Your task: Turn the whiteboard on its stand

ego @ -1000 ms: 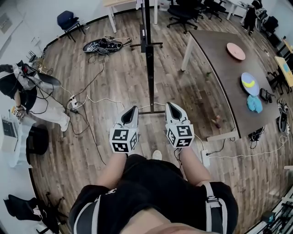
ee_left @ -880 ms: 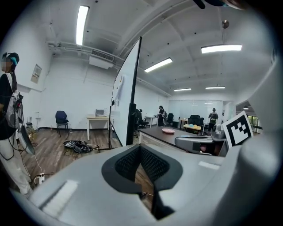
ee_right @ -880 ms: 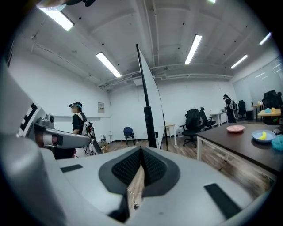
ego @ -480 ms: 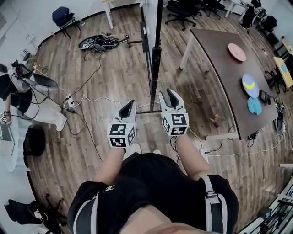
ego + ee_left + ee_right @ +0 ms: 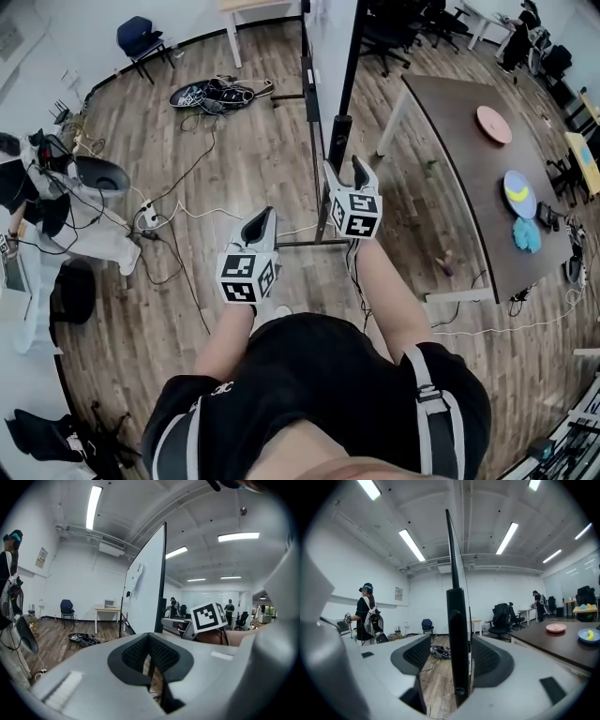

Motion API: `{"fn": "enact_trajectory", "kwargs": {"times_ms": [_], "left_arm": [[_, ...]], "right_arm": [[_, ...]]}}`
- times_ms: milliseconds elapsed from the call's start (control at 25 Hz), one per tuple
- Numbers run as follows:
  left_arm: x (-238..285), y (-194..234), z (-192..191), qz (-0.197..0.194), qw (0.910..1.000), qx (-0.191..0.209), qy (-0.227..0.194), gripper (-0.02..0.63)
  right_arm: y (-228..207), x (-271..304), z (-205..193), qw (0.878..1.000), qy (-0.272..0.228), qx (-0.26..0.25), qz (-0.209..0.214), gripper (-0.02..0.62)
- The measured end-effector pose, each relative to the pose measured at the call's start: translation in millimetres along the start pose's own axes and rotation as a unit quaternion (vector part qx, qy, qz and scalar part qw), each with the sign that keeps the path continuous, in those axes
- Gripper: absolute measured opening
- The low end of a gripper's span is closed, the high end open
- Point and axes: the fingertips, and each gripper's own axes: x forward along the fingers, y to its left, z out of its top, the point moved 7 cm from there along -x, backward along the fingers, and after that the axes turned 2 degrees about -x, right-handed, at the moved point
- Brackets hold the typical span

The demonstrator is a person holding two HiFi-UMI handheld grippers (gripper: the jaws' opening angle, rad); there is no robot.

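The whiteboard (image 5: pixel 148 590) stands edge-on to me on its black stand (image 5: pixel 320 141), its white face turned left. My right gripper (image 5: pixel 344 170) is up at the black side frame (image 5: pixel 457 639); its jaws are opening and the frame runs between them. The frame sits close to the right pad (image 5: pixel 487 658), with a clear gap to the left pad, and neither presses on it. My left gripper (image 5: pixel 262 224) hangs lower and to the left of the stand, shut with nothing in it, short of the board.
A long brown table (image 5: pixel 457 141) with plates stands right of the stand. Cables and a power strip (image 5: pixel 148 217) lie on the wood floor at left, near a person (image 5: pixel 52 202). A heap of bags (image 5: pixel 213 94) and a blue chair (image 5: pixel 137 39) are farther back.
My right gripper has moved forward and up from beside the left one to the whiteboard's frame, and its jaws have opened around it. The left gripper has hardly moved.
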Motion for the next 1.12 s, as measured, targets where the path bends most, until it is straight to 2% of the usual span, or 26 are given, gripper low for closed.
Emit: {"fn": "enact_trajectory", "kwargs": {"times_ms": [240, 400, 440, 480, 680, 1120], "left_arm": [[2.0, 17.5, 2.3, 0.009, 1.0000, -0.003, 0.000, 0.009], [4.5, 23.6, 0.6, 0.009, 0.9999, -0.005, 0.004, 0.009], [4.7, 25.0, 0.5, 0.009, 0.9999, -0.007, 0.004, 0.009], [4.9, 25.9, 0.2, 0.008, 0.9999, -0.007, 0.005, 0.009], [8.7, 25.4, -4.8, 0.006, 0.9998, -0.015, 0.012, 0.009], [12.2, 10.2, -12.5, -0.013, 0.9994, -0.016, 0.029, 0.009]], "right_arm": [[-17.2, 41.7, -9.9, 0.998, 0.046, 0.020, -0.023, 0.252], [-15.5, 61.6, -15.8, 0.997, 0.074, 0.000, -0.025, 0.251], [-13.7, 65.9, -18.7, 0.996, 0.085, -0.007, -0.026, 0.241], [-12.1, 68.8, -21.5, 0.995, 0.094, -0.013, -0.028, 0.199], [-13.0, 70.9, -23.7, 0.991, 0.128, -0.037, -0.019, 0.195], [-12.3, 67.4, -23.2, 0.988, 0.141, -0.061, -0.005, 0.195]]}}
